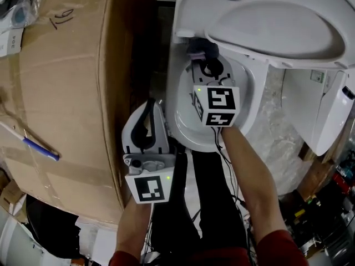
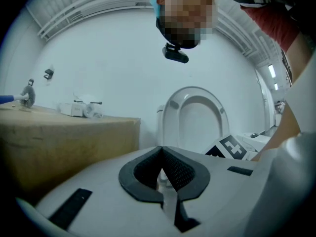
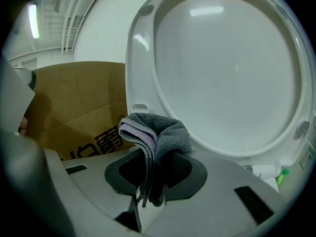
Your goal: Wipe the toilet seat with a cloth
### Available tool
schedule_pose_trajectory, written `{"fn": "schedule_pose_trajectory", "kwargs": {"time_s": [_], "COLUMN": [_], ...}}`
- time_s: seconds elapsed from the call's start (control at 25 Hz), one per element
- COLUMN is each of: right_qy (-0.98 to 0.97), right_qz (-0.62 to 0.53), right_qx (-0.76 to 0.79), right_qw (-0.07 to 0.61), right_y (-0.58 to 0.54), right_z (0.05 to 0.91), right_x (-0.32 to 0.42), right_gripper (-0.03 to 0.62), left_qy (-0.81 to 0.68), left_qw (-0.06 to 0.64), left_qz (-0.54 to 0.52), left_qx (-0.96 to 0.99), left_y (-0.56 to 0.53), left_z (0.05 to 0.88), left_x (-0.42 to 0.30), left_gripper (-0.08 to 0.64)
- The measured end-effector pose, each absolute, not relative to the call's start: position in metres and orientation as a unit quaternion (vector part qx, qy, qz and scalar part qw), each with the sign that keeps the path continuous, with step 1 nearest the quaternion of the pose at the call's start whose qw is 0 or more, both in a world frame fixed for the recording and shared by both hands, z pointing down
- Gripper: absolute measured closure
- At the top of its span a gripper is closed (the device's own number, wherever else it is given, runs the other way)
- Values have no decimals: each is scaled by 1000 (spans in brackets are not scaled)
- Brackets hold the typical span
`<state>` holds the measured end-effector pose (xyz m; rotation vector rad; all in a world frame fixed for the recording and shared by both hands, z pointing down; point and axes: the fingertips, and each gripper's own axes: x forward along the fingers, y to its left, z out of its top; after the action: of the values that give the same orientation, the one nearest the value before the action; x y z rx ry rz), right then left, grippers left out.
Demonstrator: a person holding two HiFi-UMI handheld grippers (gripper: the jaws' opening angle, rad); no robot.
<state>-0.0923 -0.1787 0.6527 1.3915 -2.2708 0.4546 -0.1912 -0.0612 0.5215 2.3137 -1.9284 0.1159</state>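
1. Right gripper [image 3: 155, 177]: jaws are clamped on a folded grey cloth [image 3: 159, 132]. The cloth bunches above the pads, and its edges hang down between them.
2. Position: the right gripper holds the cloth over the toilet [image 1: 186, 101] bowl, at the hinge end, just below the raised toilet seat [image 3: 140, 58].
3. Left gripper [image 2: 163, 174]: jaws are closed together with nothing between them. It sits at the toilet's front left.
4. Cardboard box [image 1: 66, 93]: stands just left of the toilet, with a blue pen [image 1: 34, 144] lying on top.
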Motion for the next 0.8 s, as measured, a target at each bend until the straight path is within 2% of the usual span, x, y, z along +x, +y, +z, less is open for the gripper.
{"fn": "schedule_pose_trajectory", "kwargs": {"time_s": [0.8], "right_qy": [-855], "right_qz": [125], "right_qx": [465], "right_qw": [196], "right_y": [-183], "right_z": [564], "right_x": [-135], "right_gripper": [517], "left_qy": [-645], "left_qw": [50], "left_qz": [13], "left_qx": [762], "left_y": [-62], "left_z": [462], "left_x": [-204], "left_gripper": [548]}}
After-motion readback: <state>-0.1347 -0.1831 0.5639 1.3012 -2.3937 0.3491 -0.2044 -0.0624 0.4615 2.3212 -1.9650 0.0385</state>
